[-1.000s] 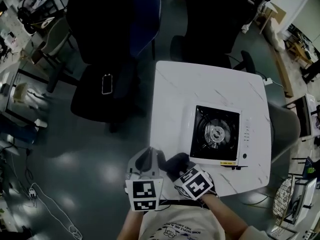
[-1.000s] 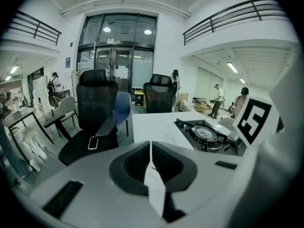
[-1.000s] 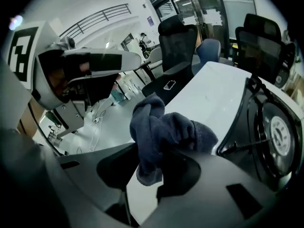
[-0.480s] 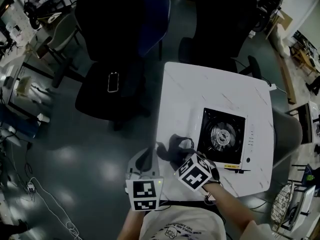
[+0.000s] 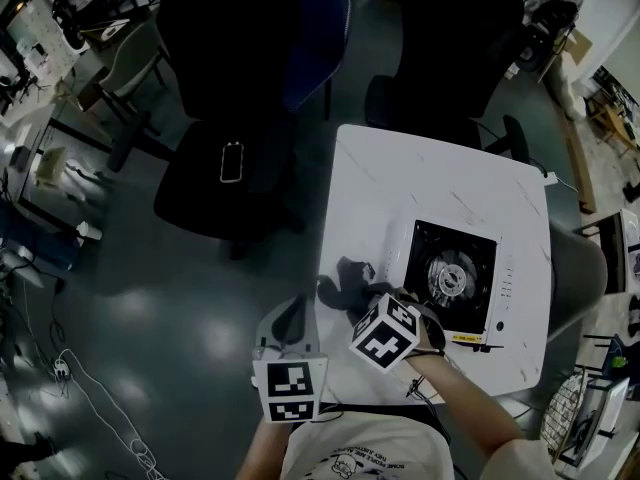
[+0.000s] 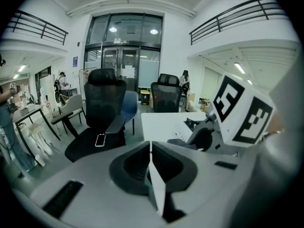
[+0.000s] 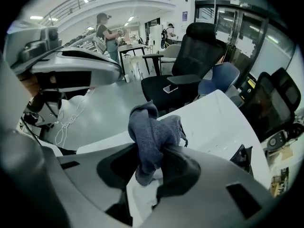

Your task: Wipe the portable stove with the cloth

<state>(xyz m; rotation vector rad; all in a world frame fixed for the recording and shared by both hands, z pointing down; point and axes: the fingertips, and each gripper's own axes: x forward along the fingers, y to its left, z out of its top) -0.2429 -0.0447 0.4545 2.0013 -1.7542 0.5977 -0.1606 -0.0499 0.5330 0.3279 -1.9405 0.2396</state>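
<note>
Right claw (image 7: 151, 172) clamps the bunched cloth (image 7: 147, 132) — snagging on the stove (image 5: 455, 276) could tug it free — left claw (image 6: 151, 170) closed, empty.

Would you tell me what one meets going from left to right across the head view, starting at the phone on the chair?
phone → left gripper → cloth → portable stove
</note>
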